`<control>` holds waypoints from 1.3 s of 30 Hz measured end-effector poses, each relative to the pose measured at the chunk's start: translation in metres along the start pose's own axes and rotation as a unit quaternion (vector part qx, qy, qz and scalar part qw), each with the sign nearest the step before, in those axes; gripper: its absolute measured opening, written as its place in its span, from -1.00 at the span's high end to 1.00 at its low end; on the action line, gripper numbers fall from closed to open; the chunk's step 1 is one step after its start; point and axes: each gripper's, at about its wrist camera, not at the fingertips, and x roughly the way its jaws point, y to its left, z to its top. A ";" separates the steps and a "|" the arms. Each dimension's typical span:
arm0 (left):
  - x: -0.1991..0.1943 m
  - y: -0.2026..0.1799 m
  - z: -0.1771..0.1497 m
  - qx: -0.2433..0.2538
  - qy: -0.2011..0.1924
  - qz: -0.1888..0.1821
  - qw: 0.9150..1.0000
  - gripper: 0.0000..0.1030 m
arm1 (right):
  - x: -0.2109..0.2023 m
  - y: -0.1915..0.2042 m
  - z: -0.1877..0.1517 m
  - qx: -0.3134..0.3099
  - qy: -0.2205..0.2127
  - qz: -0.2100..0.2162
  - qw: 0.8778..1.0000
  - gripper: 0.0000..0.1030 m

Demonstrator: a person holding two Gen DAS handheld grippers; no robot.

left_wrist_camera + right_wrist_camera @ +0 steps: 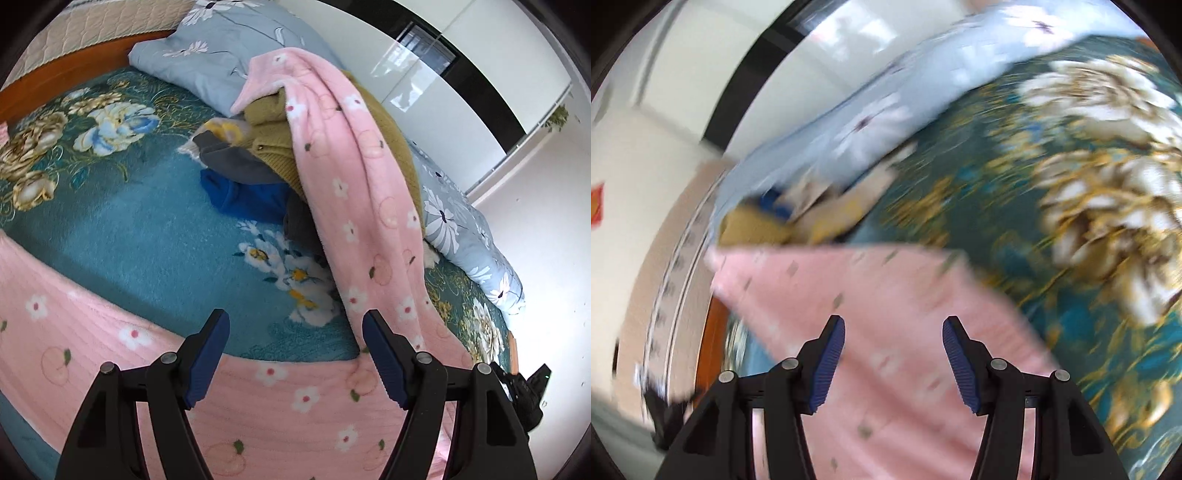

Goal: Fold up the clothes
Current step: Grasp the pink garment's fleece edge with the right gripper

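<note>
From the left wrist camera I see my left gripper (295,332) angled down toward the bed, its blue-padded jaws standing wide with nothing between them. Just under and ahead of them lies the pink flowered garment (258,398), spread across the teal floral bedspread (122,221); one long part of it runs up and drapes over a pile of clothes (258,162), where I can pick out a mustard knit, something grey and something deep blue. What lies beneath the drape is covered, and the garment's lower edge is cut off by the gripper body and the frame. A light blue flowered quilt (221,48) sits behind the pile. A black object at the lower right edge is only partly in view.

The right wrist camera is heavily smeared. My right gripper (894,332) also tilts downward, jaws apart and gripping nothing, hovering over the same pink flowered garment (871,295). Beyond it the pile of clothes (757,225) is only yellow and blue blurs, lying against the light blue flowered quilt (849,122). The teal floral bedspread (1071,184) fills the right side, its pattern streaked.
</note>
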 end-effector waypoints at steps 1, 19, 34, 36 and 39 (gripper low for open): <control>0.000 0.001 0.000 -0.003 -0.001 -0.001 1.000 -0.46 | 0.002 -0.015 0.010 0.032 -0.004 -0.011 0.999 -0.15; 0.006 0.008 0.000 -0.024 0.003 0.004 1.000 -0.46 | 0.066 0.037 -0.027 -0.120 0.093 -0.081 0.985 -0.05; 0.005 0.010 0.000 -0.029 0.003 0.005 1.000 -0.46 | 0.056 0.089 -0.061 -0.245 0.096 -0.084 0.961 0.20; 0.004 0.010 0.000 -0.031 0.002 0.005 1.000 -0.46 | 0.061 0.083 -0.056 -0.240 0.099 -0.098 0.961 0.20; 0.004 0.011 0.000 -0.033 0.002 0.004 0.999 -0.46 | 0.068 0.074 -0.051 -0.227 0.108 -0.117 0.961 0.17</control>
